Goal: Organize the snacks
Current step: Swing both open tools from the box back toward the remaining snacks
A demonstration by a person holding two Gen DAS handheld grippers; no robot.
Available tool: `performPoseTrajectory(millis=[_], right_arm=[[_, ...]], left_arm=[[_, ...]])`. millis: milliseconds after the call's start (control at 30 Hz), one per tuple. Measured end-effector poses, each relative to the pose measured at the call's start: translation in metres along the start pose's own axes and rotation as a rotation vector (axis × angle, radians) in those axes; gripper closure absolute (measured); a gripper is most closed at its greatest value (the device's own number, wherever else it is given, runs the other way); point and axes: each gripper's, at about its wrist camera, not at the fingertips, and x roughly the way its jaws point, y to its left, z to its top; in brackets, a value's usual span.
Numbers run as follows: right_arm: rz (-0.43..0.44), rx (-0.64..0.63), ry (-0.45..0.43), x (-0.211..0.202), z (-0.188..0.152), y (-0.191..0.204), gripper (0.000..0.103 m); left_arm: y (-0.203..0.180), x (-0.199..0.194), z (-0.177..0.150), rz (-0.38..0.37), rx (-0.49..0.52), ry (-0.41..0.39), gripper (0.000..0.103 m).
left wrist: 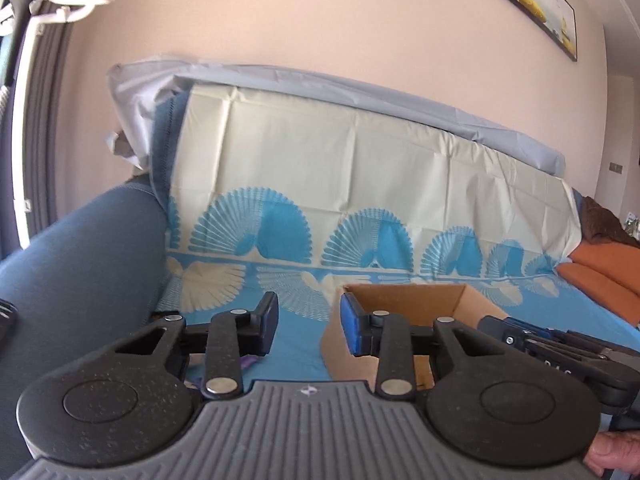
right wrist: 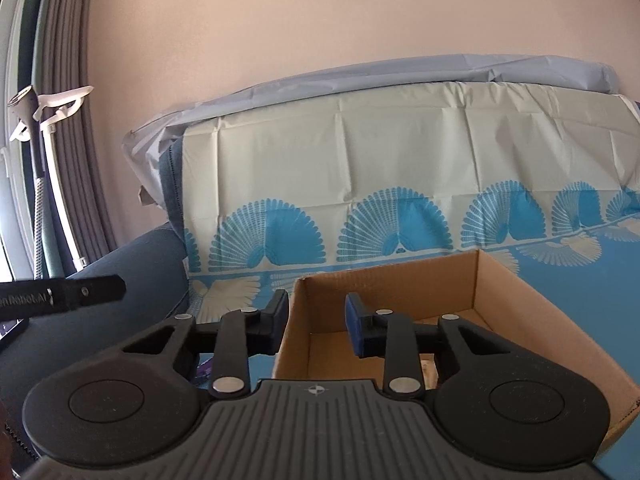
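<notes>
Cardboard box (right wrist: pixel 400 304), one, open-topped on the blue patterned sofa cover (left wrist: pixel 288 184), at four o'clock from left gripper (left wrist: pixel 308 326), right gripper (right wrist: pixel 316 322) over its near wall, both part-open, holding nothing.

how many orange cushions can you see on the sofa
2, stacked at the sofa's far right end in the left wrist view: upper orange cushion, lower orange cushion. More may lie beyond the frame edge.

- Left wrist view looks slightly downward along its claw (left wrist: pixel 309 326), low and close, toward the open brown cardboard box (left wrist: pixel 404 300) at lower centre.
- Right wrist view faces likewise, nearer the same box (right wrist: pixel 400 292); both share the cream-and-blue fan-patterned cloth (left wrist: pixel 320 168) behind.
</notes>
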Motion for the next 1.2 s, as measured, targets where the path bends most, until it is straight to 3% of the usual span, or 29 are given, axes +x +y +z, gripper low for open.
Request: performPoseTrajectory(millis=[67,167,400,467,700,967,1067,1200], right_arm=[[0.017,-0.01,-0.004,-0.002,0.002,0.008,0.071],[0.049,0.003,0.006,-0.003,0.004,0.017,0.071],[0.192,-0.051,0.068,0.0,0.006,0.053,0.069],[0.228,-0.106,0.075,-0.004,0.003,0.067,0.069],[0.343,-0.244,0.133,-0.006,-0.016,0.101,0.069],[0.441,-0.299,0.278,0.012,-0.05,0.136,0.069],[0.429,-0.324,0.369,0.028,-0.068,0.147,0.069],[0.375,-0.326,0.488,0.054,-0.09,0.157,0.055]], left_arm=[[0.012,-0.008,0.004,0.041,0.025,0.014,0.068],[0.036,-0.011,-0.004,0.056,-0.074,0.106,0.068],[0.049,-0.03,-0.005,0.08,-0.109,0.056,0.062],[0.055,-0.03,-0.006,0.086,-0.128,0.059,0.057],[0.075,-0.012,-0.034,0.147,-0.15,0.114,0.056],[0.105,0.01,-0.051,0.175,-0.239,0.188,0.056],[0.107,0.012,-0.052,0.173,-0.232,0.197,0.056],[0.112,0.015,-0.054,0.173,-0.236,0.208,0.056]])
